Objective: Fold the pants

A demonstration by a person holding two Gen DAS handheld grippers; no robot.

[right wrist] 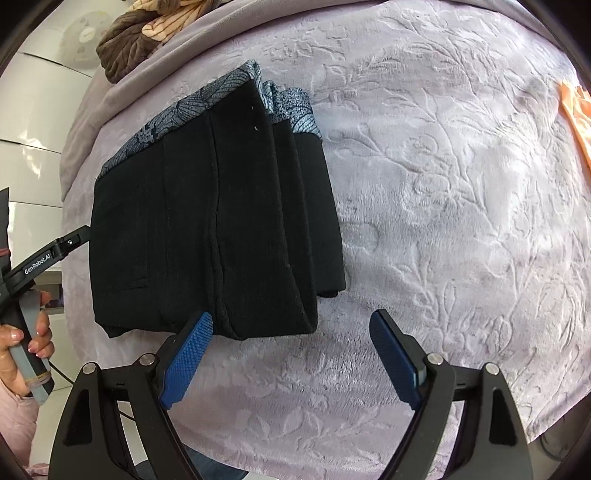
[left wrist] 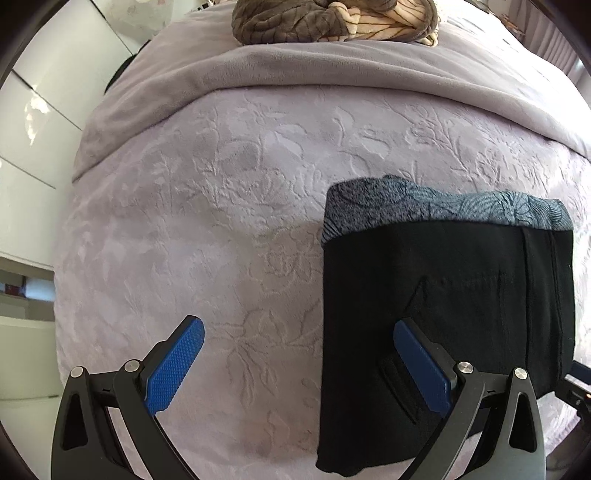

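Note:
The black pants [left wrist: 443,295] lie folded into a compact stack on the lilac embossed bedspread [left wrist: 221,221], with a blue-grey patterned waistband at the far end. My left gripper [left wrist: 299,328] is open and empty; its right finger hovers over the stack's left part. In the right wrist view the pants [right wrist: 207,221] lie left of centre. My right gripper [right wrist: 291,325] is open and empty, just in front of the stack's near edge. The left gripper's body [right wrist: 40,258] and the hand holding it show at the left.
A brown and cream blanket [left wrist: 332,18] is heaped at the far end of the bed, also seen in the right wrist view [right wrist: 133,40]. An orange cloth [right wrist: 578,114] lies at the right edge. White cabinets [left wrist: 37,110] stand left of the bed.

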